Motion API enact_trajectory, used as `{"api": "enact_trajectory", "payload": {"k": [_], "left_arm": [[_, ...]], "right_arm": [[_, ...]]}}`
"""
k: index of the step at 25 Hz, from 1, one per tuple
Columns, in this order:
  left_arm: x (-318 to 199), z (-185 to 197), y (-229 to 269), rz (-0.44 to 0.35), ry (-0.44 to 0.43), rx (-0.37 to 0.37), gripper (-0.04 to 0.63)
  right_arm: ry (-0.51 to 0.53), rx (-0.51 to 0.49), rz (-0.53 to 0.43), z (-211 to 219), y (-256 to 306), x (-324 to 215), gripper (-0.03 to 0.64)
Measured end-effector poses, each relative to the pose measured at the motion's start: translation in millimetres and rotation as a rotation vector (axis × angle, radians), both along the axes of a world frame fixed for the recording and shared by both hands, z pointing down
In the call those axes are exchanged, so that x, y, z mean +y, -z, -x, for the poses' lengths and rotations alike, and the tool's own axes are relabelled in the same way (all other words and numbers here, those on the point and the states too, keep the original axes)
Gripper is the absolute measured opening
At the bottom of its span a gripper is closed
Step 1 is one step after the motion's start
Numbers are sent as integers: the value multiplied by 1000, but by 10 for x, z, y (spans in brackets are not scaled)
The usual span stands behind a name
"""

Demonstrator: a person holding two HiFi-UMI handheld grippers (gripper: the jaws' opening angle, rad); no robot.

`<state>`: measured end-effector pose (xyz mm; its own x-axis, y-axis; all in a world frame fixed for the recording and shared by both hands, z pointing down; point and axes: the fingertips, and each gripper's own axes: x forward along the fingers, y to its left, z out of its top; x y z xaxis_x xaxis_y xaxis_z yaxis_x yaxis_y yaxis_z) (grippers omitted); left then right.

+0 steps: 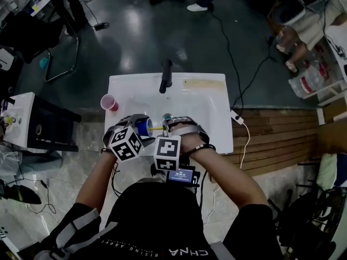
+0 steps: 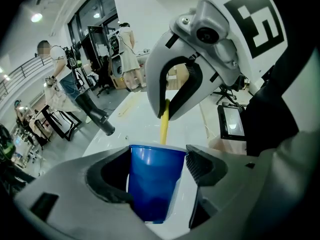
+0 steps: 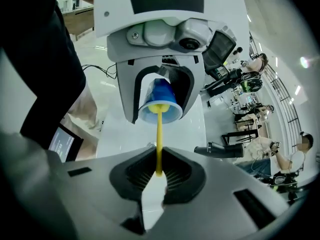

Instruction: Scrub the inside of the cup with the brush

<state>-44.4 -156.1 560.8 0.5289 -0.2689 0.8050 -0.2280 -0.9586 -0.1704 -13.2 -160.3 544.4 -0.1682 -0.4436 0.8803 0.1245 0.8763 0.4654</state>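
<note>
Fingers point(image 2: 202, 166) on the left gripper point(image 2: 156, 170) are clamped on the blue cup point(image 2: 152, 189), just left of centre in the head view, over the white sink point(image 1: 206, 99). Right gripper point(image 3: 159, 178) fingers point(image 3: 186, 176) pinch the yellow brush point(image 3: 159, 134) handle, with the far end inside the cup's mouth. Red cup point(image 1: 109, 102) sits at the sink's left edge.

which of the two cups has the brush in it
The blue cup, held in the left gripper; the red cup stands alone at the sink's left edge.
</note>
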Motion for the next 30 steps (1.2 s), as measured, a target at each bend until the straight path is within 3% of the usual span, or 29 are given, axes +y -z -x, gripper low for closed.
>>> {"api": "enact_trajectory", "payload": {"k": [18,30], "left_arm": [[106,29,141,-5,-22,44,348],[85,149,66,-12,-10,15,348]], "right_arm": [[-46,30,9,-120,-132,-99,40],[-36,-4,58,-27,-184,166,40]]}}
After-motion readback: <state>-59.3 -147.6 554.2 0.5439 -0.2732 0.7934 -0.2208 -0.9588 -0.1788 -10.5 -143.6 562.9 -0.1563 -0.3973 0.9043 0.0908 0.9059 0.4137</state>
